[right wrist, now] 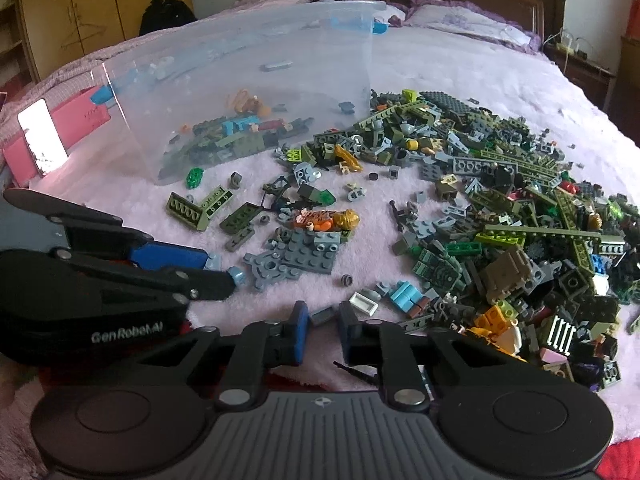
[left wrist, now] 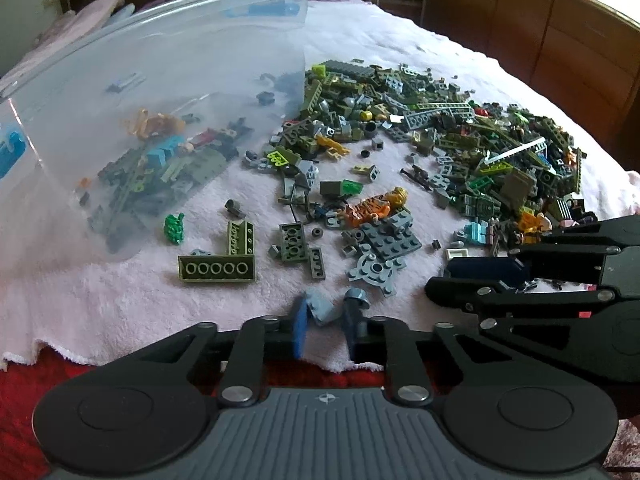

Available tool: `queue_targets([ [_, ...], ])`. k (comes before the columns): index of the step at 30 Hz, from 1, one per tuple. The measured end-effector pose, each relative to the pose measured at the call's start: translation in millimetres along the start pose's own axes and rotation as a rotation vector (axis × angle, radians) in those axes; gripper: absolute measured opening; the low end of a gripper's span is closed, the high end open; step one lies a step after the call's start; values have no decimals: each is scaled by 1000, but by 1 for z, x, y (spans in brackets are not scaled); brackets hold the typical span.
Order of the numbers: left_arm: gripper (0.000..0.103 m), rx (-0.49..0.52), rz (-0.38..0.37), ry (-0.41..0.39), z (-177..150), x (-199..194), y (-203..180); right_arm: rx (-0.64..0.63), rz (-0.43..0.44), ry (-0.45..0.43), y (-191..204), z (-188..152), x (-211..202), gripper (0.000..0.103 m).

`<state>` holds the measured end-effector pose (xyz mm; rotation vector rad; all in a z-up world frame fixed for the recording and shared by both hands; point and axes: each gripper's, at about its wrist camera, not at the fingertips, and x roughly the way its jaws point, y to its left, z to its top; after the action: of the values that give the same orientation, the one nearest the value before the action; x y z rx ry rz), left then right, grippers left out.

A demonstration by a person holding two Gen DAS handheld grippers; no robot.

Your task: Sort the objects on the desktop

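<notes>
Pieces inside the clear bin [left wrist: 168, 92] look blurred, perhaps through its frosted wall.

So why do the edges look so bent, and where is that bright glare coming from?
Both views come through a fisheye lens, so the bed and the clear bin bow outward and the corners go dark. In the left wrist view daylight blows out the top right corner; in the right wrist view a shiny flat thing at left glares white.
</notes>
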<state>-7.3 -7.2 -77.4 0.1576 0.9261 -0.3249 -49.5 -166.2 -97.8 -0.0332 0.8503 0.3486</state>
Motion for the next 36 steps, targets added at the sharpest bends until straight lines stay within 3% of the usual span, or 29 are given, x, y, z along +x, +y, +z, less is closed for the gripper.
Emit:
queue_targets([
  [19,17,12,14,-29,2,-17,-3,36,-2,3,-4,-2,-8,17],
  [26,17,4,18,0,-5,-10,-2,48,-2,10,-4,-3,-9,21],
  [31,17,2,22,8,-8,-7,-1,40,-1,19,1,-2,-8,31],
  [36,17,-2,22,10,-8,-5,-1,13,-13,18,4,-4,-6,29],
])
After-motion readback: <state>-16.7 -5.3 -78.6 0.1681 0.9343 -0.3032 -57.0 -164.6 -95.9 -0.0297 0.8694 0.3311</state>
